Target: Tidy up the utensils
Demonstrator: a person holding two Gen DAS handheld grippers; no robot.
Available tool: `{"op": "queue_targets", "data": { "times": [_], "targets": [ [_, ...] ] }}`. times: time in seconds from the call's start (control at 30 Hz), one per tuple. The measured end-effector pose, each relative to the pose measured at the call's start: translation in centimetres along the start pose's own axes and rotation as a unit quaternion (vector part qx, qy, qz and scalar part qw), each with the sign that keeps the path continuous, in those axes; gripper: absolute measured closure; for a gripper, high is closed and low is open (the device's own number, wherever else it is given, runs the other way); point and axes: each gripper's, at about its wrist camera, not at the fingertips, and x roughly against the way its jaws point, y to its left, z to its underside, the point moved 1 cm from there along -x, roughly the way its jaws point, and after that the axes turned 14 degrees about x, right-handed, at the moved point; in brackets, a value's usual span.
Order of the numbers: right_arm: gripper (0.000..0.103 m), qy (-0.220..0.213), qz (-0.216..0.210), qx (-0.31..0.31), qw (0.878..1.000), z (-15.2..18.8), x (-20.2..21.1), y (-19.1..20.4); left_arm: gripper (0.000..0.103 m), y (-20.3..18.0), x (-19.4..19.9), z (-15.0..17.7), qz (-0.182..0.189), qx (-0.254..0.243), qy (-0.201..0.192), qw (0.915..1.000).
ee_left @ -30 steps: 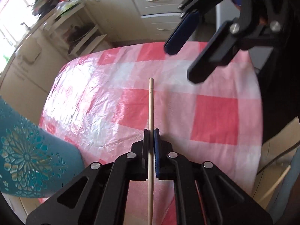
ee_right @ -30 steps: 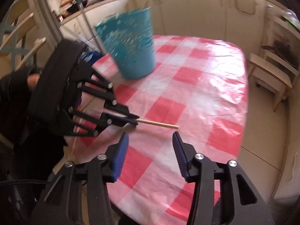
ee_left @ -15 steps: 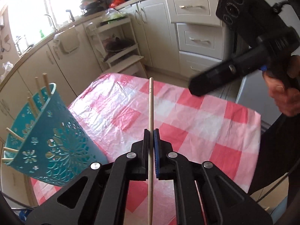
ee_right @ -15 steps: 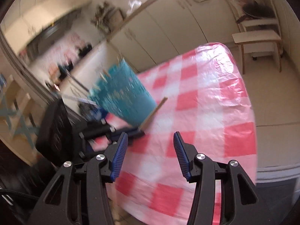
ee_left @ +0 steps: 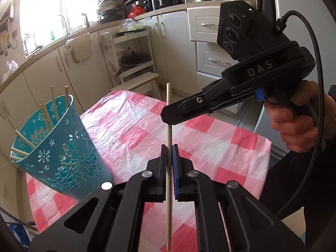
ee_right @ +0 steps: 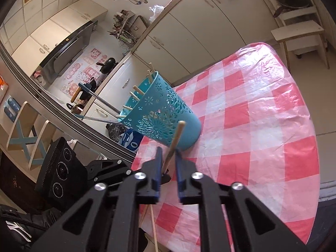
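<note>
A wooden chopstick (ee_left: pixel 168 96) is clamped in my left gripper (ee_left: pixel 169 147), which is shut on its middle and holds it above the checked tablecloth. My right gripper (ee_left: pixel 166 115) comes in from the right and crosses the chopstick higher up. In the right wrist view its jaws (ee_right: pixel 168 150) are closing, pads against the chopstick (ee_right: pixel 177 132), whose tip sticks out past them. A teal perforated holder (ee_left: pixel 63 153) (ee_right: pixel 168 113) stands at the table's left side with several chopsticks in it. A hand (ee_left: pixel 294 126) grips the right tool's handle.
The table (ee_right: pixel 262 115) has a red and white checked cloth and ends close behind the holder. White cabinets (ee_left: pixel 210 48), a shelf cart (ee_left: pixel 134 63) and a wooden step stool (ee_right: pixel 298 33) stand around it. Two thin sticks (ee_right: pixel 154 231) show below my right fingers.
The right gripper's jaws went from wide apart to closed around the chopstick. The left gripper rose and rolled with the chopstick, and the teal holder came into its view.
</note>
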Motion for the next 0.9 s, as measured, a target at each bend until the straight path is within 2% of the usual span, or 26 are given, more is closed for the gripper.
{"op": "queue_targets", "data": {
  "times": [0.23,0.37,0.5,0.6,0.73,0.83,0.9],
  "targets": [
    [0.097,-0.012,-0.016,0.022,1.000,0.0,0.0,1.1,0.098,0.2,0.5,0.2,-0.003,0.006,-0.010,0.9999],
    [0.096,-0.006,-0.030,0.001,1.000,0.1,-0.5,0.4,0.098,-0.2,0.6,0.3,-0.005,-0.007,-0.012,0.9999],
    [0.097,-0.013,-0.026,0.026,0.999,0.0,-0.3,1.1,0.098,-0.3,0.6,0.2,-0.005,-0.006,-0.014,0.9999],
    [0.097,-0.015,-0.027,0.022,0.999,-0.1,-0.3,0.8,0.096,-0.4,0.5,0.4,-0.022,-0.014,-0.013,0.9996],
    [0.097,-0.034,-0.018,-0.023,0.999,-0.1,0.2,-1.4,0.075,0.9,0.9,1.1,-0.057,0.009,-0.008,0.9983],
    [0.097,-0.051,0.012,-0.079,0.995,0.0,0.5,-3.9,0.066,2.6,2.4,2.0,-0.060,0.060,-0.016,0.9963],
    [0.097,-0.075,0.005,-0.122,0.990,0.2,0.7,-5.5,0.063,4.0,3.5,3.1,-0.061,0.108,-0.022,0.9921]
  ]
}}
